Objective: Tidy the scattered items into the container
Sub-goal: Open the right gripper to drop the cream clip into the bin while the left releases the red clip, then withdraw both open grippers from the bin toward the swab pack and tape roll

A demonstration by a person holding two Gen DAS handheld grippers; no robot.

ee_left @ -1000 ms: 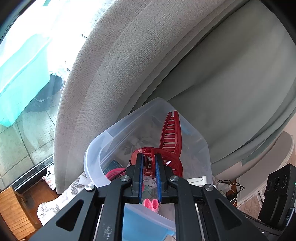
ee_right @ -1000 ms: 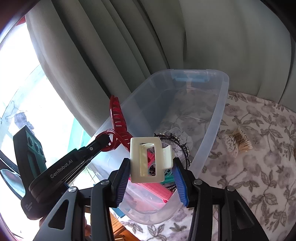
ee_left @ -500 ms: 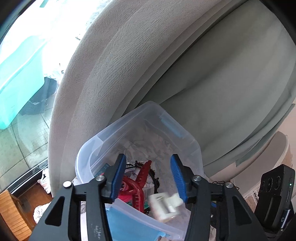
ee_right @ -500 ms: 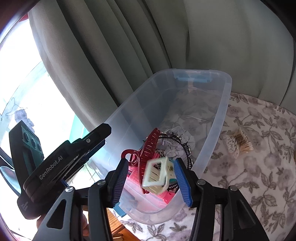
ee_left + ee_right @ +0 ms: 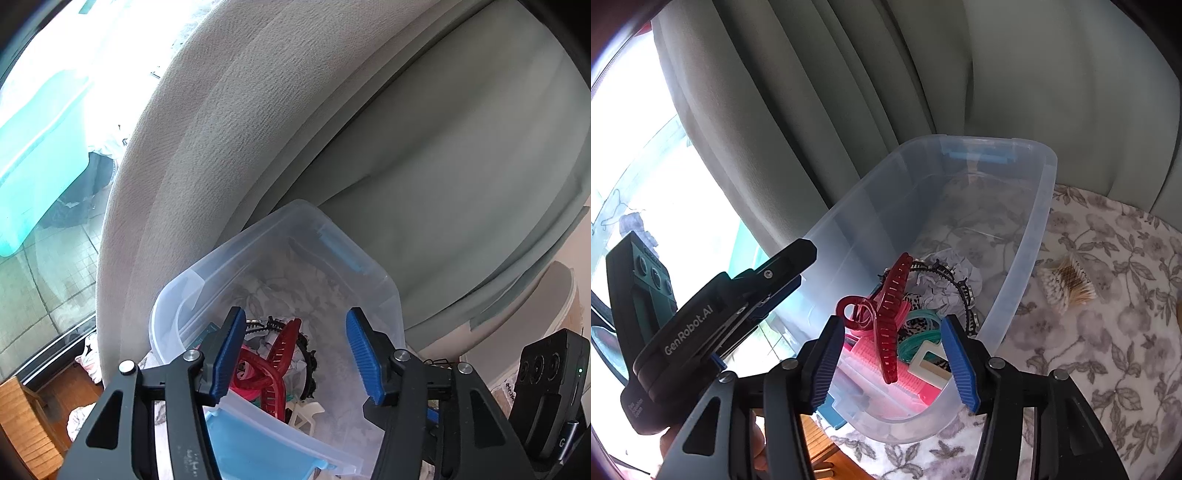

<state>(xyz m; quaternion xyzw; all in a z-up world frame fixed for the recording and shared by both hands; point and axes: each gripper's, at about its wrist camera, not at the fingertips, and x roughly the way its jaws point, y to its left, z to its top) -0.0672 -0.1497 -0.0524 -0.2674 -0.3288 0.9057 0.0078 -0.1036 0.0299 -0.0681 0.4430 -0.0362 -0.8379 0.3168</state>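
Translucent plastic bin (image 5: pixel 1030 221) sits at the floral tablecloth's (image 5: pixel 1126 332) edge by grey curtains (image 5: pixel 849 92) — inside, a ribbed red claw clip (image 5: pixel 890 314), cream clip (image 5: pixel 923 363), perhaps hair ties. Left gripper (image 5: pixel 295 354) is opening with nothing between its jaws; right gripper (image 5: pixel 897 363) stands apart — empty.

The near wall of the clear plastic container (image 5: pixel 284 439) runs out of the left wrist view at the bottom edge, its blue latch (image 5: pixel 255 454) cut short there. A cream rectangular clip (image 5: pixel 304 413) shows only in part behind the red claw clip (image 5: pixel 275 369), and the pink comb (image 5: pixel 908 384) lies half buried beneath it in the right wrist view. A black headband (image 5: pixel 960 288) vanishes behind the right gripper's blue pads (image 5: pixel 956 362). The bundle of cotton swabs (image 5: pixel 1067 284) on the floral cloth (image 5: pixel 1108 332) is too small to read clearly. Outside the window (image 5: pixel 48 184), shapes blur into glare.
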